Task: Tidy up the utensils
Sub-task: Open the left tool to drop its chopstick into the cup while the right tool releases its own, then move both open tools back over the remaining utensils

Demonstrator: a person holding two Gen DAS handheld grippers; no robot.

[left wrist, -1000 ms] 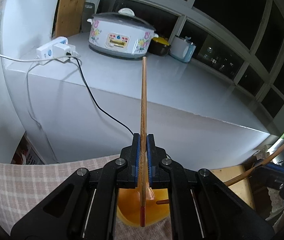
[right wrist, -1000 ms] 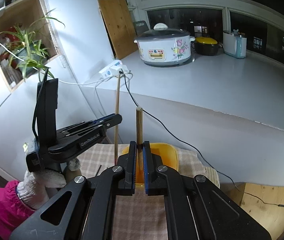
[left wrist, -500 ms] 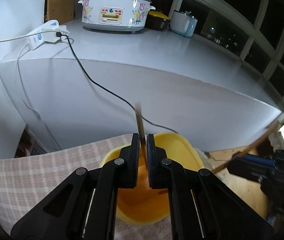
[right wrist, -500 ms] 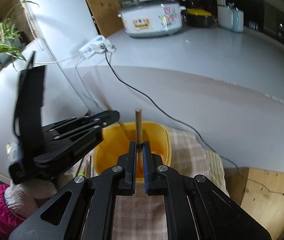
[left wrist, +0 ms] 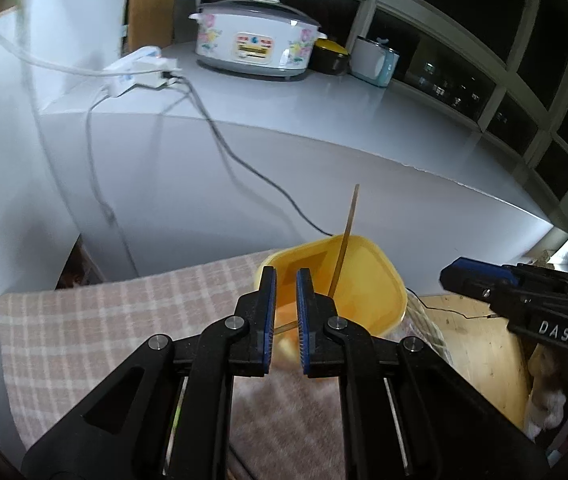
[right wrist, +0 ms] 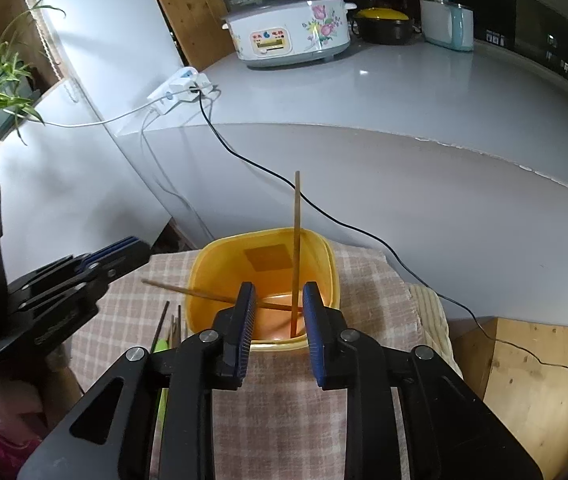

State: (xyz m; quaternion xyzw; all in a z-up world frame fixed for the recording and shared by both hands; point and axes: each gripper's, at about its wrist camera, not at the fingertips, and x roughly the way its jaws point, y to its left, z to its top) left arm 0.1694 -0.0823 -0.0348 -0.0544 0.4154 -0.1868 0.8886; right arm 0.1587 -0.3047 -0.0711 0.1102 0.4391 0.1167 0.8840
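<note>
Two chopsticks in tub; tub on cloth, below counter.

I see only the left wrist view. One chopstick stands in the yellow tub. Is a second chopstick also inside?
Observer: Yes. A second chopstick lies slanted in the yellow tub, its end sticking out over the left rim.
Operator: Is anything held now?
Observer: No. The right gripper is opening its jaws; the standing chopstick is free between them.
Operator: Is anything outside the tub?
Observer: Yes, more sticks lie on the checked cloth, left of the tub.

Checked cloth over the table — yellow container, loose chopsticks on it
</note>
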